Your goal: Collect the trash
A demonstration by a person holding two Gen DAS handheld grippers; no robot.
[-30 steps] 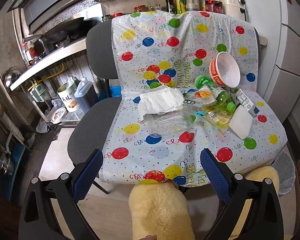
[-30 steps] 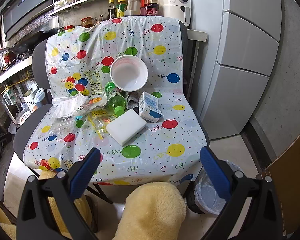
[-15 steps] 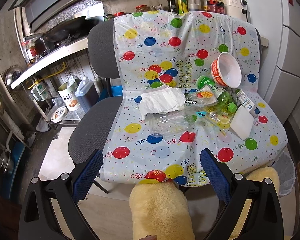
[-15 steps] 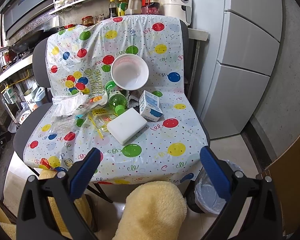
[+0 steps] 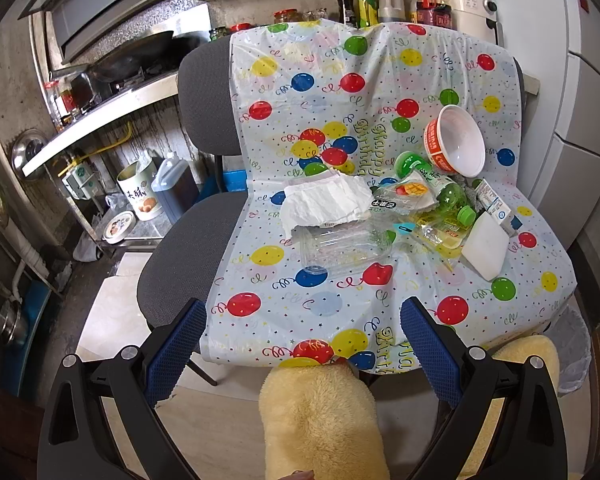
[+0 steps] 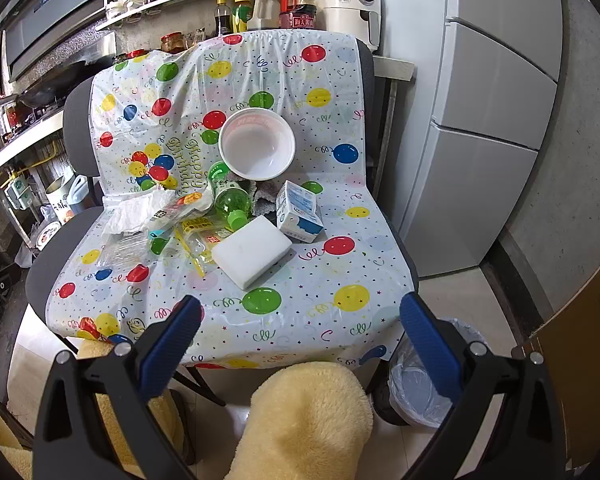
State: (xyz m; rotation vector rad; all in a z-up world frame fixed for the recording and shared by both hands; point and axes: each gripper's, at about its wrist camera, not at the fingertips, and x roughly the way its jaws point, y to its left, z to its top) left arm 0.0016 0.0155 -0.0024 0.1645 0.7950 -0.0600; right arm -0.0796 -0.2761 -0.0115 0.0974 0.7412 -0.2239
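Observation:
Trash lies on a balloon-print sheet over two grey chairs: a crumpled white tissue, a clear plastic tray, a green bottle, a white-and-red bowl, a milk carton, a white foam block and yellow wrappers. A bin with a plastic liner stands on the floor at the right. My left gripper and right gripper are open and empty, hovering in front of the sheet's near edge.
A fridge stands at the right. A kitchen counter with a wok and cans on the floor lie at the left. Yellow fluffy slippers show below. A brown cardboard edge is at the far right.
Both views have shifted very slightly; the grippers stay open and nothing on the sheet has moved.

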